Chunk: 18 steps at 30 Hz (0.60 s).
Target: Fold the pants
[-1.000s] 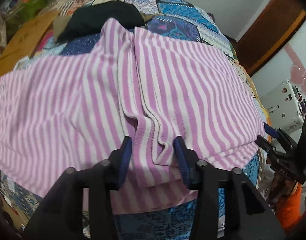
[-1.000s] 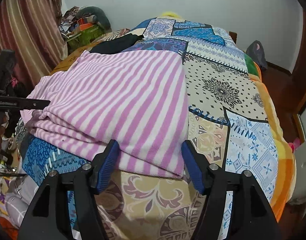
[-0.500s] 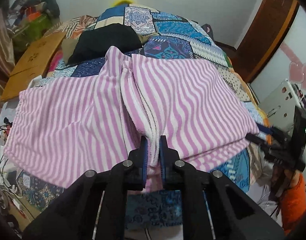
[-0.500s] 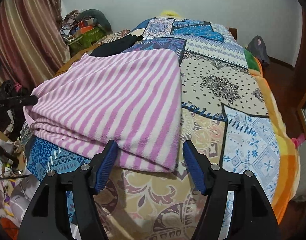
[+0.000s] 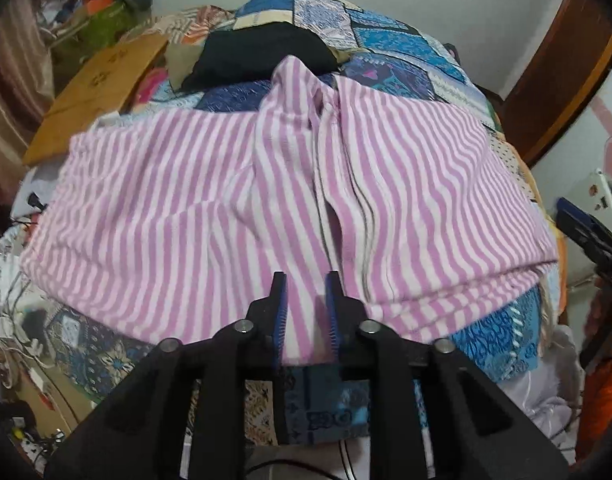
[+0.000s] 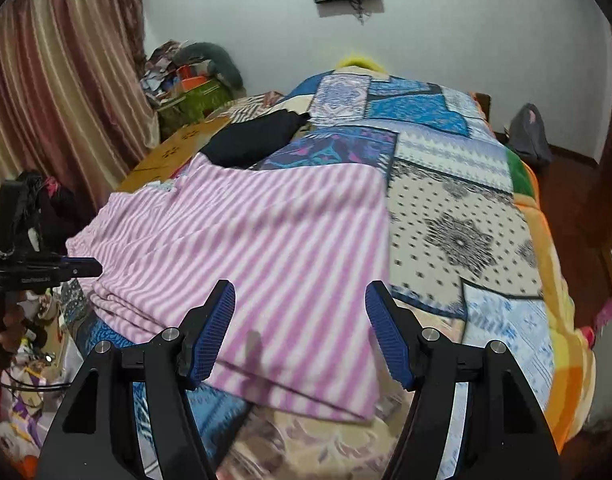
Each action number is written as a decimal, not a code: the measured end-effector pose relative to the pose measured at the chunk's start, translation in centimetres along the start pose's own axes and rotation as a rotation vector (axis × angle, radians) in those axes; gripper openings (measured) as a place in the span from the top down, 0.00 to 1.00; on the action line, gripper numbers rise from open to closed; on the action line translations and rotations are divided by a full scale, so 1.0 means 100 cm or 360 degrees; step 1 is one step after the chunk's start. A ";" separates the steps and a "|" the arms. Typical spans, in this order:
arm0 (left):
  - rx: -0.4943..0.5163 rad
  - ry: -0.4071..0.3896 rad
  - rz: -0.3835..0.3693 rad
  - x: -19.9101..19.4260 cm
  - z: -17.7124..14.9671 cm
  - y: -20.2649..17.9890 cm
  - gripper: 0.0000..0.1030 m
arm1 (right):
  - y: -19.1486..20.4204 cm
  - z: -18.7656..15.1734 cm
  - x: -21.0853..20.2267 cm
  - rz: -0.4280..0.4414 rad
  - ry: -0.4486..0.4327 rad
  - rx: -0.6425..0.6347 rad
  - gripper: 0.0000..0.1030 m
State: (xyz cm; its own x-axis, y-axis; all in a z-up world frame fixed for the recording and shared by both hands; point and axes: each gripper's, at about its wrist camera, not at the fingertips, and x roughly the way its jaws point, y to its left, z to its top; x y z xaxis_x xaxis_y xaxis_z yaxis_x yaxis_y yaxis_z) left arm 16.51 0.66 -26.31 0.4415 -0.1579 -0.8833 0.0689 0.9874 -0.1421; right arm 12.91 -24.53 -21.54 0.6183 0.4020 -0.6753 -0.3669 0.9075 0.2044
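Left hand-held gripper (image 5: 306, 280) was opening, striped pants (image 5: 289, 200) between its pads; right hand-held gripper (image 6: 299, 300) hung released above the bed (image 6: 466, 220).

No readable text — small white marking on left gripper (image 6: 45, 270) side, too blurred.

Both tongs (image 5: 306, 280) (image 6: 299, 292) are black, with blue ribbed pads and silver screws.

I see pants (image 5: 209, 216) striped pink and white on a bedspread (image 6: 458, 208) patchworked in blue, cream and orange. At twelve o'clock lies black cloth (image 5: 261, 54); my claw pads (image 6: 213, 332) are blue.
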 end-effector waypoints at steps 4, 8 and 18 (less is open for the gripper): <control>-0.0007 0.0021 -0.0057 0.005 -0.010 -0.004 0.65 | 0.010 -0.005 0.026 0.0022 0.0089 -0.0038 0.38; -0.0013 0.0009 -0.0038 0.010 -0.013 -0.006 0.65 | 0.019 -0.019 0.039 -0.0017 0.0132 -0.0111 0.37; 0.0070 -0.0055 0.0177 0.004 -0.005 -0.002 0.65 | 0.014 -0.035 0.022 0.0010 0.0180 -0.0167 0.37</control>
State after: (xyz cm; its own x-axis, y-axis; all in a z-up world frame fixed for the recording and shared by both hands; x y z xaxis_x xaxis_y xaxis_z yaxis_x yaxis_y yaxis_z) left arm 16.20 0.36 -26.85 0.4793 -0.0480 -0.8763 0.0566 0.9981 -0.0238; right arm 11.33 -22.82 -25.28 0.5355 0.3862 -0.7511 -0.4449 0.8849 0.1378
